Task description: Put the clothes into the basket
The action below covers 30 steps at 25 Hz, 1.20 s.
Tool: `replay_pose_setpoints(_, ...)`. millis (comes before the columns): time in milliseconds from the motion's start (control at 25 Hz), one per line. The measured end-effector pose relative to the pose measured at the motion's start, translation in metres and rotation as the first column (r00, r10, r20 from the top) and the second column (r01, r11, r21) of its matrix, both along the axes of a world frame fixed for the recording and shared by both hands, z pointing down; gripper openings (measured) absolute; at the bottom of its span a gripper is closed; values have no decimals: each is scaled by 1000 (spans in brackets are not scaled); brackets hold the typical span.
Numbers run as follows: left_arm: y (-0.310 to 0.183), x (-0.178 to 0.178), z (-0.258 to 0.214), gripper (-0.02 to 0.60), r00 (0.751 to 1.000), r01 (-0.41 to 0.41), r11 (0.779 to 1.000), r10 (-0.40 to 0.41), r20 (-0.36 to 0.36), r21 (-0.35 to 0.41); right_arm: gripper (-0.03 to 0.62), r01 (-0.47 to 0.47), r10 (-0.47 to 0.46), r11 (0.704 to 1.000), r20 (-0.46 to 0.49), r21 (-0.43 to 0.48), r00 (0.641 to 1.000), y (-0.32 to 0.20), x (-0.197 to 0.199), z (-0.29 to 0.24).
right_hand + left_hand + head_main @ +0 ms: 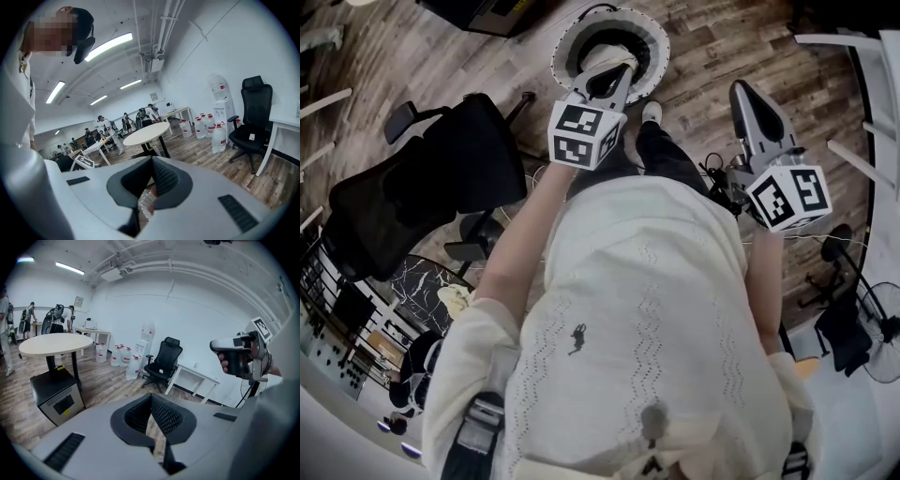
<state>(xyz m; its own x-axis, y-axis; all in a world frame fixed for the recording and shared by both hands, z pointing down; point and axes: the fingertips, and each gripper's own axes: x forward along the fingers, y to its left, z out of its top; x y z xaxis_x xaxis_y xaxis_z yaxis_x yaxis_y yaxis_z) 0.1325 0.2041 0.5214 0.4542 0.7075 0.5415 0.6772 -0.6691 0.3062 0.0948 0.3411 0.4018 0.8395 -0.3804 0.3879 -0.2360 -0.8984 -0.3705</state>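
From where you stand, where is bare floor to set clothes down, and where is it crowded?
Bare wood floor lies right of the basket, and another patch lies left of it, beyond the black chair. It is crowded around the cables and fan at right.

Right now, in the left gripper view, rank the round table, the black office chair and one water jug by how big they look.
1. round table
2. black office chair, which seems farther off, so the true sizes may be closer
3. water jug, clearly the smallest
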Motion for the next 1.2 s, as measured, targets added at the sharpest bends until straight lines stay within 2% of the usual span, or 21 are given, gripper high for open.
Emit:
replay_pose_setpoints(320, -5, -5, -58, 21, 993, 43, 996, -51, -109, -75, 8, 44, -43, 999, -49, 23, 998, -11, -1, -18)
replay_pose_setpoints(520, -6, -8, -100, 20, 977, 84, 991, -103, -185, -109, 8, 86, -83, 996, -100, 29, 991, -13, 1, -37)
replay_pose_setpoints(760, -14, -11, -148, 20, 942, 137, 984, -166, -292, -116, 8, 158, -149, 987, -189, 35, 971, -18, 6, -74)
replay_pose_setpoints(920, -23, -23, -183, 21, 915, 183, 971, -226, -334, -154, 8, 193, -169, 978, -254, 73, 952, -20, 0, -108)
replay_pose_setpoints(1200, -36, -42, -232, 20, 860, 253, 946, -317, -399, -205, 8, 235, -207, 970, -317, 53, 926, -8, -12, -144)
